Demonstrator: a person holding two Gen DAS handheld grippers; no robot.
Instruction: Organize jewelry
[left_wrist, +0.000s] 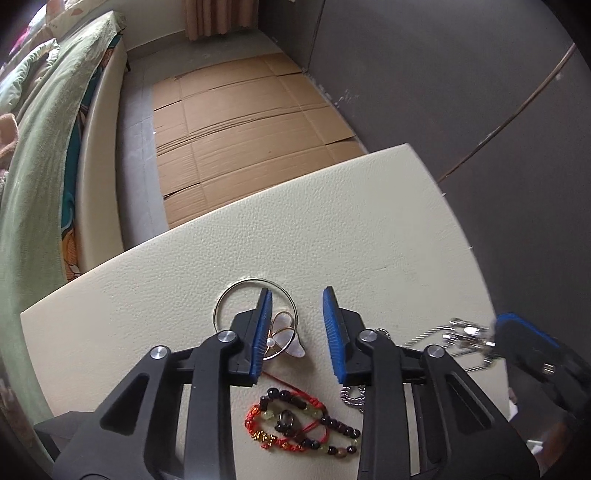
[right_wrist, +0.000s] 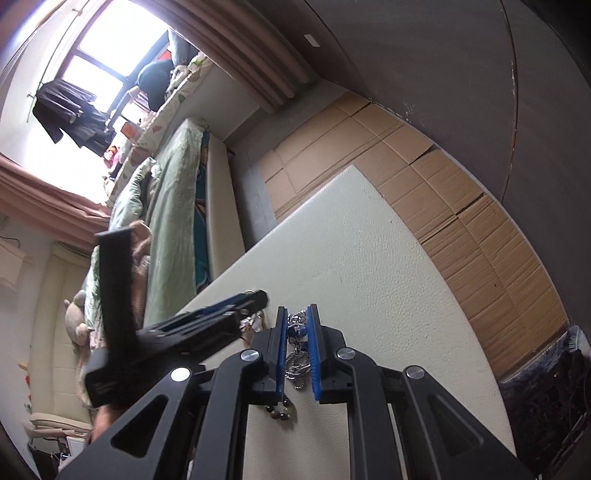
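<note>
Several pieces of jewelry lie on a cream, leather-textured tabletop (left_wrist: 332, 229) low in the left wrist frame: a thin silver hoop (left_wrist: 226, 295), a pale flower-shaped brooch with a small pearl (left_wrist: 286, 338) resting half inside it, a dark beaded bracelet (left_wrist: 332, 424) and a red knotted cord bracelet (left_wrist: 262, 428) tangled together at the bottom center. No brand, label or writing can be read on any piece. The left gripper (left_wrist: 297, 332) points steeply down over the brooch, its blue pads standing apart with the brooch just beside the left-hand pad and nothing pinched between them. At the right edge of that frame, the right gripper (right_wrist: 298, 350) holds a twisted silver chain necklace (right_wrist: 297, 360), its blue pads pressed on the bunched links, while the rest of the chain trails down toward the tabletop. Flattened cardboard (left_wrist: 240, 122) covers the floor beyond the table, beside a bed with green bedding (left_wrist: 40, 155) at left.
</note>
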